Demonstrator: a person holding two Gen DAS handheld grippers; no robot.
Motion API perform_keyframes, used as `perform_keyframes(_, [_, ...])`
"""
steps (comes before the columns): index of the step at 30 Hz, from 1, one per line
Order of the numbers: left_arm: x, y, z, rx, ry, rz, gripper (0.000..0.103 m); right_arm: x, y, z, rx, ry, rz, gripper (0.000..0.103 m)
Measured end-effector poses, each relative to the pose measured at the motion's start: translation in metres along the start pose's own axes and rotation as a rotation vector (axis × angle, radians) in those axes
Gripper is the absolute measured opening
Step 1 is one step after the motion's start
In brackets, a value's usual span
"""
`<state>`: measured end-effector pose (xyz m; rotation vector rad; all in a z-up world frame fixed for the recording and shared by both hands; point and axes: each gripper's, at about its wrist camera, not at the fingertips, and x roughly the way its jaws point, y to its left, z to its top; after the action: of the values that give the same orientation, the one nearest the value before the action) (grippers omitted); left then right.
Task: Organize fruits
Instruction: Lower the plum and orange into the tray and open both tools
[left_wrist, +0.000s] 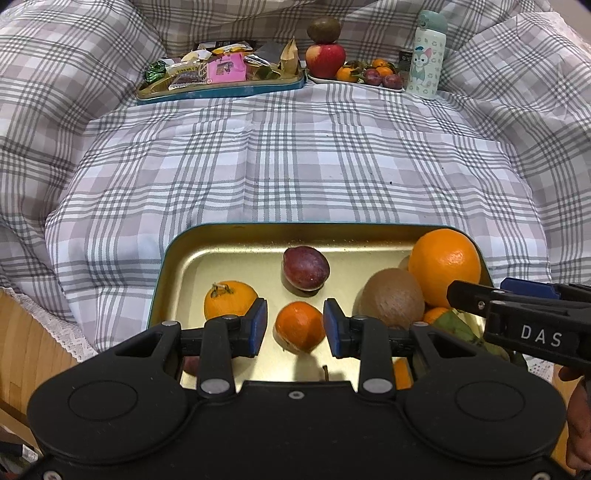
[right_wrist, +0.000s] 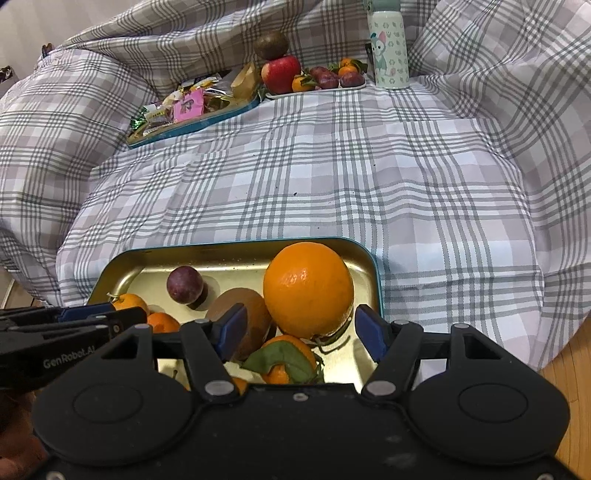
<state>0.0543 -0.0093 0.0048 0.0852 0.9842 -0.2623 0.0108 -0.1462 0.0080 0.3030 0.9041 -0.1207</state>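
Two tongs work over the same tray. My left gripper (left_wrist: 295, 325) is drawn in narrow, its blue pads on either flank of a small mandarin (left_wrist: 299, 326). I read that as a pinch, though a sliver of gap shows on one side. My right gripper (right_wrist: 301, 330) stands wide and holds nothing. Its pads frame the large orange (right_wrist: 308, 290) without pressing on it, as far as I can see.

Around them, the gold tray (left_wrist: 258, 226) carries the rest of the loose fruit:
- a kiwi (right_wrist: 251, 314) leaning against the large orange
- a plum (left_wrist: 306, 267) alone toward the far wall
- a stemmed mandarin (left_wrist: 229, 302) by the left pad
- a leafy mandarin (right_wrist: 288, 360) tucked under the right gripper

The tray sits on a checked cloth (left_wrist: 295, 158). Well apart, at the cloth's far edge, a white plate (left_wrist: 373, 84) holds a red apple (left_wrist: 325, 59) with a second kiwi balanced on top, plus small oranges and plums. A snack tin (left_wrist: 221, 90) lies just beside the plate and a printed bottle (left_wrist: 426, 55) stands on the other side.

I judge this to be the pick-up step — fruit leaving the gold tray, likely bound for that far plate. Next, the left hand needs a straight lift clear of the tray wall. Its grip must be firm enough that the round mandarin cannot roll out. The right hand needs to drop lower around the orange before closing, and to keep off the kiwi — a nudge there could send both rolling.
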Motion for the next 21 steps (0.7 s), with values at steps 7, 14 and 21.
perform_keyframes(7, [-0.015, -0.006, -0.009, 0.003, -0.019, 0.004, 0.042, -0.017, 0.003, -0.01, -0.008, -0.028, 0.015, 0.069])
perform_keyframes(14, [-0.028, -0.013, -0.018, 0.008, -0.033, 0.017, 0.042, -0.035, 0.008, -0.02, -0.023, -0.057, 0.024, 0.069])
perform_keyframes(21, [-0.038, -0.016, -0.027, 0.002, -0.046, 0.019, 0.042, -0.051, 0.009, -0.03, -0.027, -0.082, 0.025, 0.069])
